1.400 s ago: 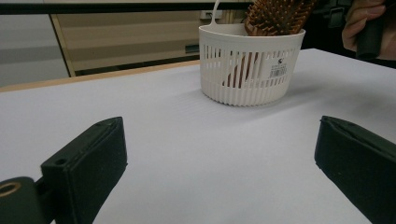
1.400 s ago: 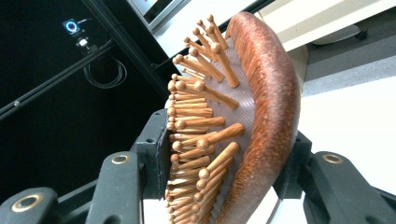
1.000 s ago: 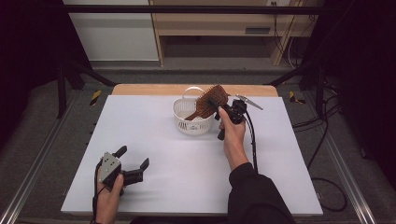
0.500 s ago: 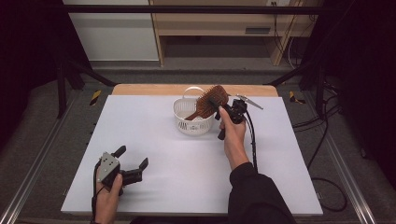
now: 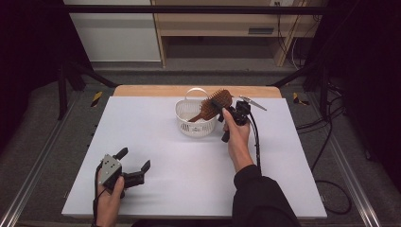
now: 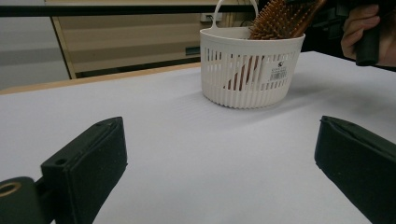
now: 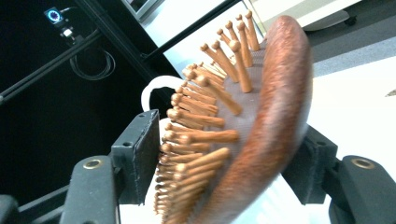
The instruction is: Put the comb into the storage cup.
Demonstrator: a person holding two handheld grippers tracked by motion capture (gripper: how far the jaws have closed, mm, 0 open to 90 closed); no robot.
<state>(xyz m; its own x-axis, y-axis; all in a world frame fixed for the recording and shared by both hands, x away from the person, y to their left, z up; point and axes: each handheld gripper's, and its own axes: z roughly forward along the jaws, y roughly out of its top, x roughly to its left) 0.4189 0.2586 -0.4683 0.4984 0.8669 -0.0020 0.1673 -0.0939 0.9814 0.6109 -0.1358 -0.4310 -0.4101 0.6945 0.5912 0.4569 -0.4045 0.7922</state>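
A wooden paddle hairbrush (image 5: 216, 103) leans out of a white slatted basket (image 5: 189, 124), handle down inside and bristled head up over the right rim. My right gripper (image 5: 220, 111) is at that head, and its jaws have just been opening. In the right gripper view the brush (image 7: 275, 107) is still between them, its back against one pad and the bristle tips just off the other. My left gripper (image 5: 134, 159) rests open and empty near the table's front left. Seen from there, the basket (image 6: 247, 79) and brush (image 6: 278, 21) are far ahead.
The white table sheet (image 5: 198, 175) stretches between the two hands. A wooden strip (image 5: 142, 90) runs along the table's far edge, behind the basket. A black cable (image 5: 257, 142) trails from the right gripper along the forearm. More cables lie on the floor to the right.
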